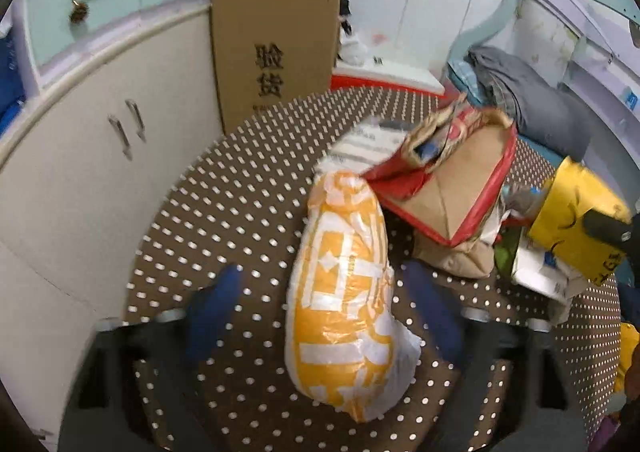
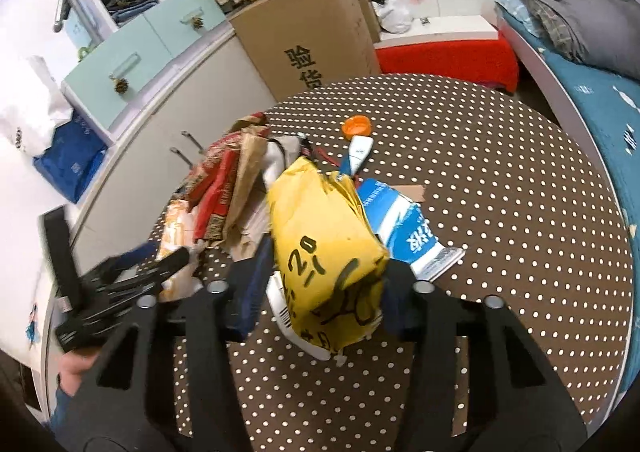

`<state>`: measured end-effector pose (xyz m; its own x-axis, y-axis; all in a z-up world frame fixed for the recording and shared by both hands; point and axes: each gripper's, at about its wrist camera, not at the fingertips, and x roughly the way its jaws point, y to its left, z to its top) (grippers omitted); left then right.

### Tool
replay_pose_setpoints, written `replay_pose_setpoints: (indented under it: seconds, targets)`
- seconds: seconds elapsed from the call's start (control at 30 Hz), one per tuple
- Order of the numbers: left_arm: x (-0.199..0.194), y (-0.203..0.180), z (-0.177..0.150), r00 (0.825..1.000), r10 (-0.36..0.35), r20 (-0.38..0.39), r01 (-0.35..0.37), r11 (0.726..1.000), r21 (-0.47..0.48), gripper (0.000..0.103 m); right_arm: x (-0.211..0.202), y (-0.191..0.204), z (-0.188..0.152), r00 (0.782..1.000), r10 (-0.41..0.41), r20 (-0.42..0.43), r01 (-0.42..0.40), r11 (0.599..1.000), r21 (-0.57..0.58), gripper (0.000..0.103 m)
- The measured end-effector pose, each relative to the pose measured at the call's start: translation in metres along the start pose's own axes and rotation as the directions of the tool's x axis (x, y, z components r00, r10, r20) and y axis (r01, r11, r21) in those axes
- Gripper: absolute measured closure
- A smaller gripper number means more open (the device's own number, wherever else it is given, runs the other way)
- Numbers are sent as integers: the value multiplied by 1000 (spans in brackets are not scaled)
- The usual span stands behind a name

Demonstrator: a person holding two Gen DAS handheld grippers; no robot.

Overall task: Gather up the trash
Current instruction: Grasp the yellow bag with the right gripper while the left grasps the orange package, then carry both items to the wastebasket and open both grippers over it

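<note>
An orange-and-white plastic bag point(image 1: 340, 292) lies on the brown polka-dot table point(image 1: 240, 212) between my left gripper's point(image 1: 324, 292) blue fingers point(image 1: 216, 304); the jaws stand wide, touching nothing. My right gripper point(image 2: 320, 272) is shut on a yellow padded envelope point(image 2: 324, 240) with black writing, held above the table point(image 2: 520, 212). The envelope also shows in the left wrist view point(image 1: 576, 220). A red-and-brown paper bag point(image 1: 452, 180) leans on the trash pile; it also shows in the right wrist view point(image 2: 224, 188).
A blue-and-white wrapper point(image 2: 408, 232), an orange cap point(image 2: 357, 126) and a white tube point(image 2: 358, 152) lie on the table. A cardboard box point(image 1: 276, 52) and white cabinet point(image 1: 80, 172) stand left. A bed with grey clothes point(image 1: 532, 92) is right.
</note>
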<state>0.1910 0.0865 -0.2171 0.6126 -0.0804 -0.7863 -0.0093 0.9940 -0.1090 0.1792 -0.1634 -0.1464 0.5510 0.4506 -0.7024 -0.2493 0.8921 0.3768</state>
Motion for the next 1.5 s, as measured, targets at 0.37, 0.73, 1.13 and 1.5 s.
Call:
replay_pose_setpoints:
  seconds: [0.37, 0.73, 1.13, 1.5]
  targets:
    - [-39, -8, -12, 998, -10, 54, 10, 1000, 12, 61, -48, -19, 0, 993, 64, 104, -66, 998, 22, 64]
    - [-94, -43, 1, 988, -27, 155, 22, 999, 31, 61, -86, -54, -3, 975, 145, 170, -157, 985, 64, 64]
    - [-110, -139, 19, 967, -177, 182, 146, 974, 173, 61, -141, -124, -18, 959, 66, 276, -116, 979, 170, 64]
    - [-92, -253, 35, 932, -339, 129, 288, 908, 303, 61, -192, -217, -34, 933, -108, 343, -9, 947, 323, 63]
